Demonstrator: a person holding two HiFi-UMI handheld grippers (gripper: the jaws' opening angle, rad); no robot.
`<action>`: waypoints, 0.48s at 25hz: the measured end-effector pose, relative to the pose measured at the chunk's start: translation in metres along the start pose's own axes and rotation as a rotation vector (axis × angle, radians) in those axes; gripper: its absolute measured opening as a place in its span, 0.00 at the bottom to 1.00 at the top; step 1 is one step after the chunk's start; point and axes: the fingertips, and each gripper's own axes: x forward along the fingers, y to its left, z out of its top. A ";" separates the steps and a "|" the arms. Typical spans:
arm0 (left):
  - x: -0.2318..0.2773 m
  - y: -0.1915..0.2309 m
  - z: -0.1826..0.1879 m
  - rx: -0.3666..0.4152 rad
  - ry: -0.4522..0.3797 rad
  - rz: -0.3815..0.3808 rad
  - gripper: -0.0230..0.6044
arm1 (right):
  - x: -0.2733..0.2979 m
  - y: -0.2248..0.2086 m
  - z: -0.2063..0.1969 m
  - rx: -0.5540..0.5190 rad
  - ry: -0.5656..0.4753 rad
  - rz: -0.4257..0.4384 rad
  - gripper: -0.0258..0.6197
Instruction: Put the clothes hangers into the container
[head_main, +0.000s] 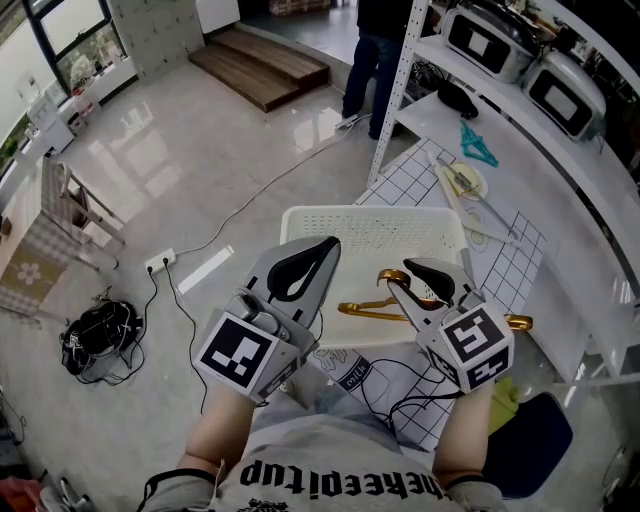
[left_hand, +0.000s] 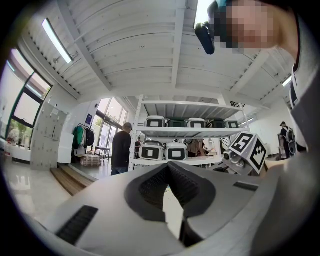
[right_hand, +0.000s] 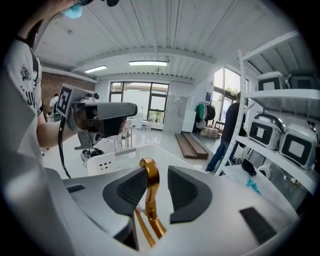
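The white container (head_main: 300, 225) sits at 12 o'clock ahead of both tongs, and the left gripper (head_main: 328, 247), at its 7 o'clock edge, is closed on nothing. The right gripper (head_main: 402, 280) has its jaws parted around the hook of the gold hanger (head_main: 368, 312), which lies across the container's 5 o'clock side. This looks like the release step, so next the gripper should back clear of the hook.

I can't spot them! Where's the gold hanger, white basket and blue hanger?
gold hanger (right_hand: 151, 180), right gripper view, its hook.
white basket (head_main: 372, 212), head view, far rim.
blue hanger (head_main: 477, 143), head view, its middle.
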 end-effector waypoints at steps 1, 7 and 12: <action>-0.001 0.000 -0.001 -0.007 0.012 0.000 0.07 | 0.001 0.002 -0.003 -0.014 0.020 0.005 0.27; -0.002 0.002 0.004 0.009 -0.022 0.001 0.07 | 0.000 0.004 -0.006 -0.017 0.027 0.010 0.27; -0.001 0.001 0.003 0.007 -0.022 -0.006 0.07 | -0.006 0.001 0.002 0.021 -0.034 -0.003 0.26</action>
